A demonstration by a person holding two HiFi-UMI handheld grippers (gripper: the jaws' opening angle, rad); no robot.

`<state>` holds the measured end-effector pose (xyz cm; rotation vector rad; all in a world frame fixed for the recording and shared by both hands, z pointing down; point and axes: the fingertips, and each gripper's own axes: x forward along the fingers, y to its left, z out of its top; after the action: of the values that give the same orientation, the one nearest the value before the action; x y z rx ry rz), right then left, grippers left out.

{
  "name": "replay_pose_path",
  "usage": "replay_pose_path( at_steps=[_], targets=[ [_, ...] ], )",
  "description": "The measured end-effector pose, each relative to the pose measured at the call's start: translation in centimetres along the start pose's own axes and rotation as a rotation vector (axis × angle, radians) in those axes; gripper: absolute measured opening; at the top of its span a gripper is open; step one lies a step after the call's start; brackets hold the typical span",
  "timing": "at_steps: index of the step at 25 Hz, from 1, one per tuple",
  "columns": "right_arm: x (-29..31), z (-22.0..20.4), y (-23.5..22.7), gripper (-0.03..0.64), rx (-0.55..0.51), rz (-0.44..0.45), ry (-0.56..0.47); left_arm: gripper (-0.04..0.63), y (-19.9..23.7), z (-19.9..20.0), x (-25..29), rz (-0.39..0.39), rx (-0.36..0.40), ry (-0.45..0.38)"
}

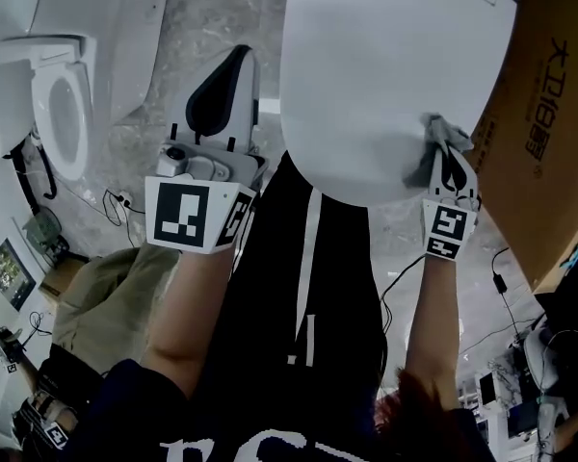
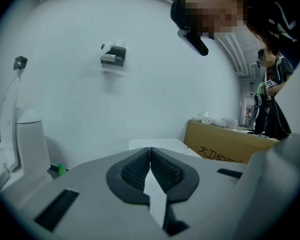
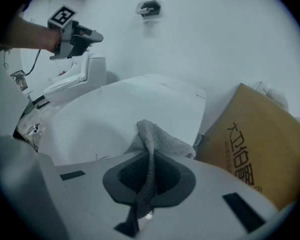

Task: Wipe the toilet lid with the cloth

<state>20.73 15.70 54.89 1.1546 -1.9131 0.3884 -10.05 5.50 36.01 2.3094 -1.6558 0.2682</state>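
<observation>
At the toilet lid (image 1: 385, 75), right claw (image 3: 150, 176) grips cloth (image 3: 157, 139).

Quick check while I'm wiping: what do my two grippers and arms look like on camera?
Both the left gripper and the right gripper have pale grey bodies with black ribbed jaw pads. Each carries a white cube printed with black square markers. The forearms are unsleeved below a dark top.

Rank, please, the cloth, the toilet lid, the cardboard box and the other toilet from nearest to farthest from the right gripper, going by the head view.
1. cloth: clamped in the right gripper.
2. toilet lid: directly ahead, at the cloth's free end.
3. cardboard box: to the gripper's right, beside the lid.
4. other toilet: far across, at the view's left edge.
</observation>
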Motion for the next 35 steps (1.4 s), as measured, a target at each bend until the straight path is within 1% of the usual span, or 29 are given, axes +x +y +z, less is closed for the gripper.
replay_pose_path(
  at_steps=[2,4,6,8,10,14,17,21,26,30,32,35],
  targets=[
    [-0.2,-0.6,-1.2,0.025,0.020,-0.026,0.006,0.021,0.1,0.0,0.0,-0.002,0.003,0.000],
    [-0.4,-0.8,-1.3,0.025,0.041,-0.039,0.005,0.021,0.1,0.1,0.0,-0.002,0.005,-0.002],
    [-0.6,-0.9,-0.9,0.025,0.066,-0.042,0.006,0.021,0.1,0.2,0.0,-0.002,0.005,-0.003],
    [-0.7,-0.7,0.4,0.025,0.072,-0.022,0.005,0.021,0.1,0.1,0.1,-0.001,0.002,-0.002],
    [-0.9,-0.5,2.6,0.025,0.058,0.022,0.000,0.021,0.0,0.1,0.2,-0.002,0.000,-0.002],
    [-1.2,0.4,8.7,0.025,0.038,0.143,-0.008,0.021,-0.6,0.0,0.1,-0.006,0.000,-0.005],
    [-1.0,1.9,13.5,0.025,0.041,0.229,-0.017,0.021,-1.2,-0.1,-0.1,-0.015,-0.002,-0.005],
    [-0.3,4.1,18.9,0.025,0.038,0.313,-0.036,0.021,-1.8,-0.4,-0.8,-0.028,-0.002,0.002],
    [0.6,6.9,24.3,0.025,-0.030,0.414,-0.056,0.021,-1.8,-1.2,-1.3,-0.034,-0.005,0.017],
    [0.5,7.2,25.9,0.025,-0.080,0.451,-0.061,0.021,-2.0,-1.5,-1.4,-0.044,-0.003,0.020],
    [-0.2,6.3,25.9,0.025,-0.118,0.470,-0.056,0.021,-2.1,-1.5,-1.4,-0.053,0.004,0.018],
    [-1.9,3.7,25.4,0.025,-0.191,0.501,-0.038,0.021,-2.2,-1.3,-1.3,-0.062,0.001,0.013]
  ],
)
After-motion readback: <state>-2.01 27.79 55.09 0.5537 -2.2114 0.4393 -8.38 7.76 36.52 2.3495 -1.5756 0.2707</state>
